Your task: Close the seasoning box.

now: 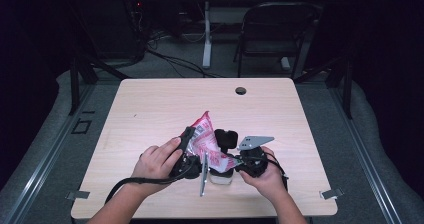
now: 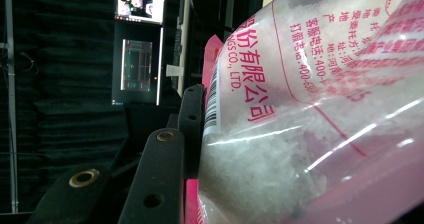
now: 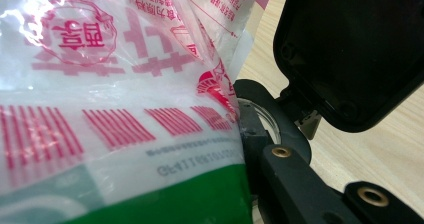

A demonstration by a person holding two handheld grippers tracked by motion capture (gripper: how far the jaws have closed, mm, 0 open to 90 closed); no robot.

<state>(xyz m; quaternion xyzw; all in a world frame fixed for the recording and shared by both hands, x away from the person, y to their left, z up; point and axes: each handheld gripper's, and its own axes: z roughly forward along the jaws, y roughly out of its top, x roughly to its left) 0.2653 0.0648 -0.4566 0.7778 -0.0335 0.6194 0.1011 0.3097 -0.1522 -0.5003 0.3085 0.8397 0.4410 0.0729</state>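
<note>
A pink-and-white plastic bag (image 1: 206, 140) of white granules is tipped up over the near middle of the table. My left gripper (image 1: 193, 141) is shut on it; in the left gripper view the bag (image 2: 310, 109) presses against the black finger (image 2: 162, 179). Below the bag stands a small clear jar (image 1: 220, 177) with its black flip lid (image 1: 226, 138) swung open. My right gripper (image 1: 229, 170) is shut on the jar. In the right gripper view the bag (image 3: 115, 84) hangs over the jar's mouth (image 3: 265, 121), beside the lid (image 3: 355, 49) and one finger (image 3: 295, 184).
The pale wooden table (image 1: 150, 109) has a cable hole (image 1: 240, 90) near its far edge. A black folding chair (image 1: 277, 29) and a white desk leg (image 1: 206, 34) stand on the floor behind it. Both forearms come in over the table's near edge.
</note>
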